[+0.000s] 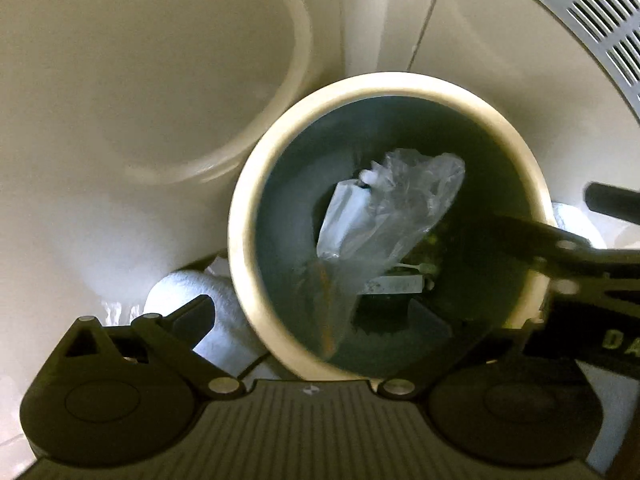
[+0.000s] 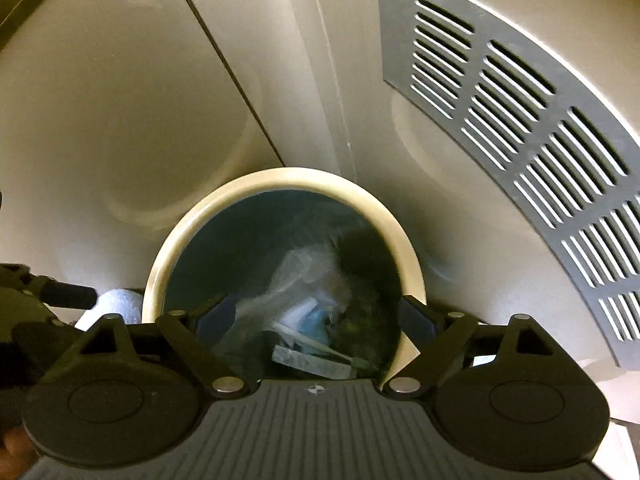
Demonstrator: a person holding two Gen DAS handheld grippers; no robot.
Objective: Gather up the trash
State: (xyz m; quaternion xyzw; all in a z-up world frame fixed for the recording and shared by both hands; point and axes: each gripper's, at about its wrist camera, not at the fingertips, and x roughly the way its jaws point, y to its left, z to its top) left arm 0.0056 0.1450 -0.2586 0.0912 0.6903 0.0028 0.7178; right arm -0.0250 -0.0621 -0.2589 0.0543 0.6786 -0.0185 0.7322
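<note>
Both grippers point straight down over a round bin [image 1: 256,184] with a cream rim and dark inside. The left gripper [image 1: 384,312] has its jaws spread wide, nothing between the pads; one finger [image 1: 192,316] lies outside the rim over a white roll [image 1: 180,292]. The right gripper [image 2: 316,320] also stands spread, its fingers [image 2: 218,316] at the rim, pinching nothing. A clear plastic bag [image 1: 400,208] lies loose inside the bin, atop paper scraps [image 1: 396,284] and dark green waste [image 2: 360,320]. A slotted grey vent [image 2: 520,152] sits beside the bin.
</note>
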